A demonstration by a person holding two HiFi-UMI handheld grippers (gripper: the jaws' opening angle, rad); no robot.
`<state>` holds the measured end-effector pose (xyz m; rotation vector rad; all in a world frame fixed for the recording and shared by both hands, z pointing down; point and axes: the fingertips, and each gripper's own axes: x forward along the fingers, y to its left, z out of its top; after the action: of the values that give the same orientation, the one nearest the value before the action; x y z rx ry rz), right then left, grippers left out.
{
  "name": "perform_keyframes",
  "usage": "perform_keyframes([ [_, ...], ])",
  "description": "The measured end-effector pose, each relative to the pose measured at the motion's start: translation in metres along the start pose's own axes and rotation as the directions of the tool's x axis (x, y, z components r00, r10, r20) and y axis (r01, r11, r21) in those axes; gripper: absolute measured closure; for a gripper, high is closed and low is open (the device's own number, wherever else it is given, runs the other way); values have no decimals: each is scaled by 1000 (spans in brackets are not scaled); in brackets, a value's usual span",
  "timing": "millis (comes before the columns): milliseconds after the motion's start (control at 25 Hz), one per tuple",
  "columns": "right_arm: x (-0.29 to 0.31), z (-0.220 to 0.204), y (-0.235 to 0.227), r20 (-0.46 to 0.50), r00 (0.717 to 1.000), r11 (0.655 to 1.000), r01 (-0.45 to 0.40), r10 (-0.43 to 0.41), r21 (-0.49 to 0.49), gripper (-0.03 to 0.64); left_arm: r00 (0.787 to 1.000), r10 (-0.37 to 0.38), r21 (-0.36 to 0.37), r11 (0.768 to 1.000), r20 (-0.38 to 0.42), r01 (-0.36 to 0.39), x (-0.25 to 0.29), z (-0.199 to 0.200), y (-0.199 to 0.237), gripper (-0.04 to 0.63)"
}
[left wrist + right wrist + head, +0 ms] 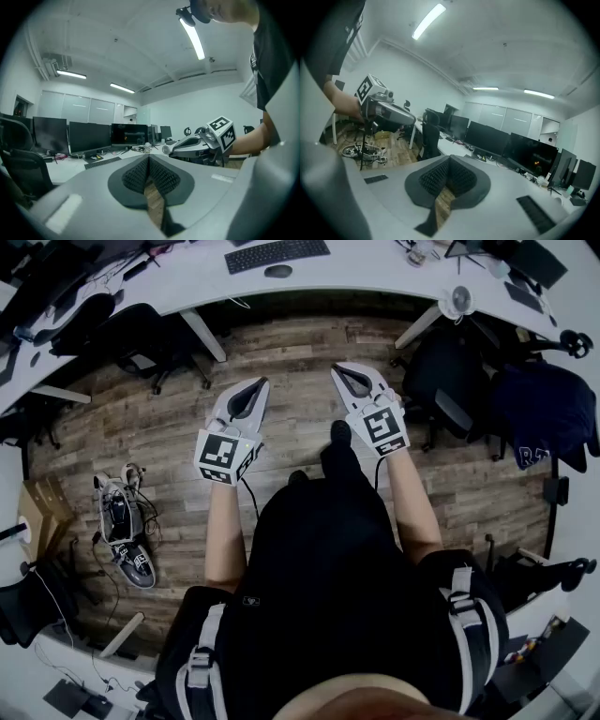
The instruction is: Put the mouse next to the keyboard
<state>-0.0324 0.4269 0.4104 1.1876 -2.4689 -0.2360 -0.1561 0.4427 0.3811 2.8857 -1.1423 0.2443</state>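
A black keyboard (277, 253) lies on the curved white desk (375, 277) at the far edge of the head view, with a dark mouse (277, 271) just in front of it. My two grippers are held side by side over the wooden floor, well short of the desk. The left gripper (259, 385) is shut with nothing in it, its ribbed pads (140, 174) meeting. The right gripper (340, 370) is also shut and empty, pads (440, 177) together. The keyboard (102, 162) shows below the monitors in the left gripper view.
Black office chairs (150, 343) stand left and right (450, 381) under the desk. A tangle of cables and gear (122, 521) lies on the floor at left, beside a cardboard box (42, 507). A small fan (457, 301) sits on the desk. A row of monitors (89, 137) lines it.
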Motion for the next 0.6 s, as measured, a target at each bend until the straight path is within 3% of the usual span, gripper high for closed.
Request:
perform_keyframes([
  [600, -5, -24, -29, -17, 1000, 999, 17, -16, 35, 614, 1000, -5, 37, 999, -27, 6, 26, 0, -18, 598],
])
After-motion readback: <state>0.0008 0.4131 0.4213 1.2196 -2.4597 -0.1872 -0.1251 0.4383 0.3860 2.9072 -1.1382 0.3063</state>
